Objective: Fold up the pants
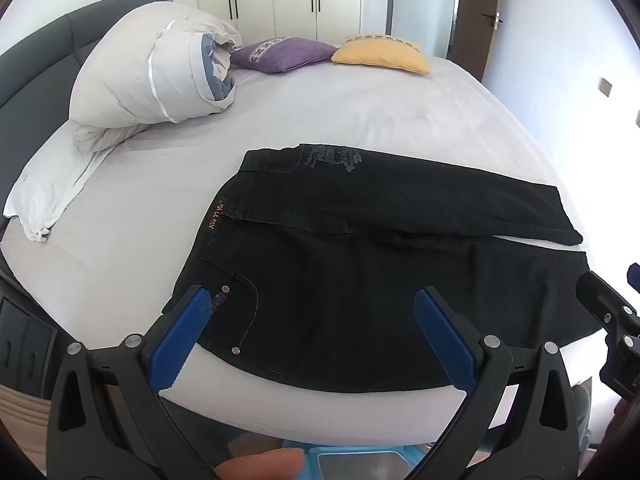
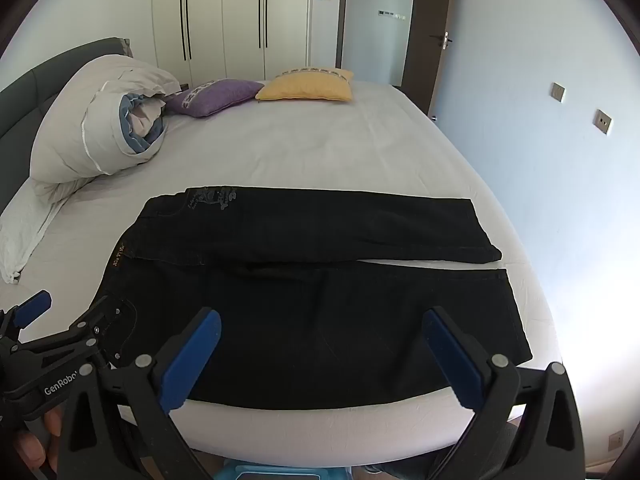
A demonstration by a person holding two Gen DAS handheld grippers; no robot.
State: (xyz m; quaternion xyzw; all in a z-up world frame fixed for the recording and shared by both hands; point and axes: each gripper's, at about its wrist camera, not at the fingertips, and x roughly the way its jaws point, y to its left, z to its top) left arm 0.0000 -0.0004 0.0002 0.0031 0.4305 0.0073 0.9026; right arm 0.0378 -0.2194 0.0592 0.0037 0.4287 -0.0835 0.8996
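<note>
Black pants lie flat on the white bed, waistband to the left, both legs stretched to the right with a thin gap between them. My left gripper hovers open above the near hip and pocket, blue pads wide apart, nothing between them. In the right wrist view the pants fill the near half of the bed. My right gripper is open over the near leg, empty. The left gripper shows at that view's left edge, the right gripper at the left wrist view's right edge.
A rolled white duvet and a white pillow lie at the bed's left by the grey headboard. A purple cushion and a yellow cushion sit at the far side. Wardrobes and a door stand behind. The bed's edge runs just below the pants.
</note>
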